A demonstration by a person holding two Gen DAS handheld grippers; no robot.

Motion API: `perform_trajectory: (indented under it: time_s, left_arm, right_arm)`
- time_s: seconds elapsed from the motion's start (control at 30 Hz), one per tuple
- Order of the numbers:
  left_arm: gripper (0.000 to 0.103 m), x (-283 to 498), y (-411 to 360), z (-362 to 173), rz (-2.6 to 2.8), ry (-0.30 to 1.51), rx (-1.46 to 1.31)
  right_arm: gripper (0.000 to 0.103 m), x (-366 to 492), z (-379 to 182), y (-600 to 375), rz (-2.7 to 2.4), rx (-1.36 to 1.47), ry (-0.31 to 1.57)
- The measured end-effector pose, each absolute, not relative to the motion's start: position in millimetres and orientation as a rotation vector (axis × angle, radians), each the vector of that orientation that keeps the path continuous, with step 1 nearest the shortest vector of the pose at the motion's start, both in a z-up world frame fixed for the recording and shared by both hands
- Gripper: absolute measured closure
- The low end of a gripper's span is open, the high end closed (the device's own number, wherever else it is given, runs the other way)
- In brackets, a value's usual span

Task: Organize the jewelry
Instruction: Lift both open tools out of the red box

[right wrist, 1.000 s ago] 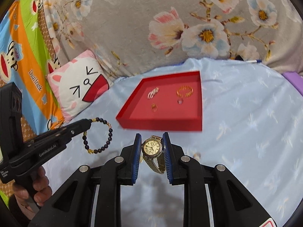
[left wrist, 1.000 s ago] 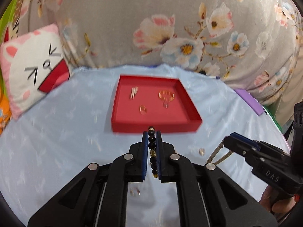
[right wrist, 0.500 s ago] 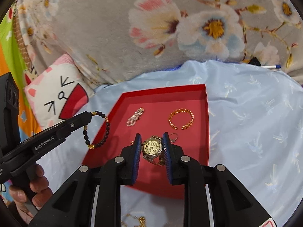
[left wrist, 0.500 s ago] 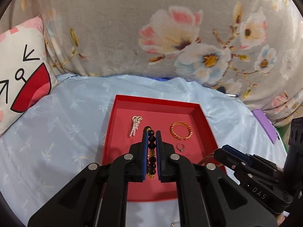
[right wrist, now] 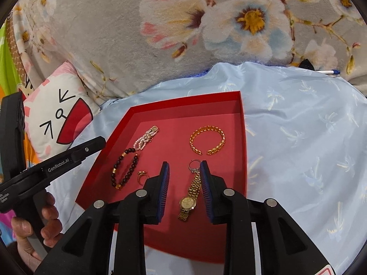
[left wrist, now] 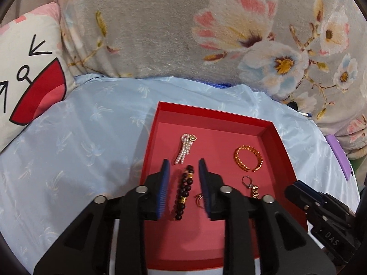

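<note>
A red tray point(left wrist: 284, 146) point(right wrist: 243, 137) lies on the blue sheet. My left gripper point(left wrist: 184, 162) is open over the tray, and the dark bead bracelet point(left wrist: 183, 192) point(right wrist: 125, 168) lies flat on the tray floor between its fingers. My right gripper point(right wrist: 184, 166) is open, and the gold watch point(right wrist: 190, 196) lies on the tray between its fingers. Only its band end point(left wrist: 255, 191) shows in the left wrist view. Also in the tray are a pearl piece point(left wrist: 184, 147) point(right wrist: 146, 137), a gold cuff bracelet point(left wrist: 248, 158) point(right wrist: 207, 139), a silver ring point(left wrist: 246, 181) point(right wrist: 193, 165) and a small gold ring point(left wrist: 199, 200) point(right wrist: 141, 176).
A flowered grey blanket point(left wrist: 183, 34) rises behind the tray. A cat-face pillow point(left wrist: 25, 68) point(right wrist: 57, 114) lies at the left. A purple object point(left wrist: 339, 155) is at the right edge of the sheet. A pen point(right wrist: 328, 71) lies at the far right.
Both grippers moved over the tray, lowered and opened. The bead bracelet and the watch left the jaws and now lie on the tray floor.
</note>
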State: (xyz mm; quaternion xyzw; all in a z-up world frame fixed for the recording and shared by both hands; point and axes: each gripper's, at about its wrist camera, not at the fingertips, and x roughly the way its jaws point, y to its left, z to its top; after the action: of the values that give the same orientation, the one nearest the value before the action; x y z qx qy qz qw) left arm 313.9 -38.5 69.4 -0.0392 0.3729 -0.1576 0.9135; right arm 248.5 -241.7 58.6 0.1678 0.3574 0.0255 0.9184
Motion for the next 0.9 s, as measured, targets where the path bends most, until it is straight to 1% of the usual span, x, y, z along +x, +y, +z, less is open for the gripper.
perform_trajectory:
  time_s: [0.03, 0.17, 0.23, 0.27, 0.43, 0.67, 0.9]
  left_arm:
    - [0.069, 309, -36, 71, -0.324, 0.765, -0.090]
    - [0.065, 282, -27, 78, -0.313, 0.734, -0.093]
    - [0.056, 264, -22, 80, -0.311, 0.718, -0.095]
    - [0.055, 254, -19, 80, -0.311, 0.714, -0.097]
    - [0.055, 200, -4, 70, -0.311, 0.730, -0.095]
    - [0.053, 126, 18, 34, -0.302, 0.813, -0.093]
    - [0.052, 83, 19, 6, -0.281, 0.851, -0.016]
  right_arm:
    - [0.076, 244, 60, -243, 0.055, 0.352, 0.731]
    - [0.074, 214, 68, -242, 0.067, 0.363, 0.708]
    - [0.070, 196, 70, -239, 0.072, 0.365, 0.697]
    - [0.069, 185, 70, -237, 0.078, 0.371, 0.694]
    - [0.069, 128, 63, -225, 0.091, 0.384, 0.704]
    - [0.069, 54, 37, -209, 0.099, 0.407, 0.770]
    - [0.069, 13, 18, -195, 0.094, 0.386, 0.816]
